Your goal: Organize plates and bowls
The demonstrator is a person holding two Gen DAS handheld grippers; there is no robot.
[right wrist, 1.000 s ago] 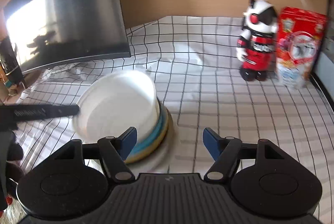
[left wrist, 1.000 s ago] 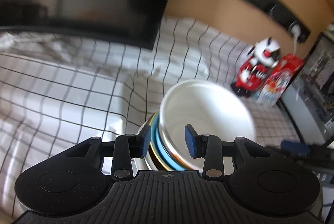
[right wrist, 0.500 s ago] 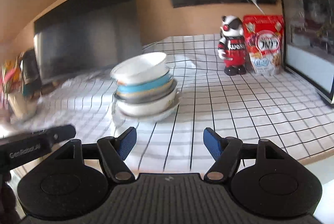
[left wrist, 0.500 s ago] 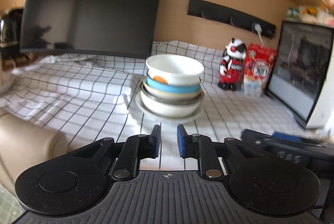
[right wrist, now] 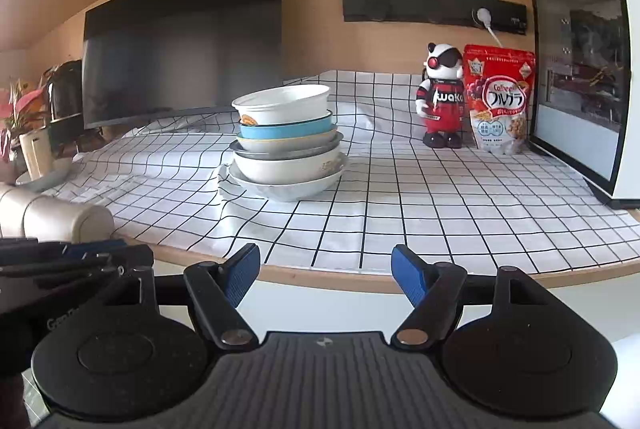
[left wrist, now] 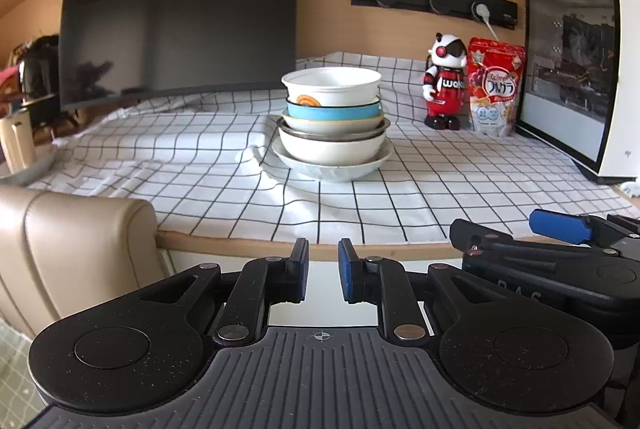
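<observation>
A stack of bowls (left wrist: 332,133) (right wrist: 285,149) stands on the checked tablecloth. From the top it holds a white bowl with an orange mark (left wrist: 332,87), a blue bowl (left wrist: 334,113), a steel bowl (left wrist: 334,133) and a larger white bowl, all resting on a white plate (left wrist: 332,169). My left gripper (left wrist: 323,273) hangs in front of the table's edge, shut with nothing between its pads. My right gripper (right wrist: 326,271) is also short of the edge, open and empty. Both are well clear of the stack.
A black monitor (left wrist: 180,21) stands behind the stack. At the right are a toy robot (left wrist: 445,81), a red cereal bag (left wrist: 494,91) and a white glass-sided case (left wrist: 576,77). A beige chair back (left wrist: 76,241) rises at the front left. The wooden table edge (right wrist: 320,271) runs just ahead.
Both grippers have drawn back from above the stack to beyond the table's front edge and sunk lower. The left jaws, apart at the top bowl's rim, have shut empty.
</observation>
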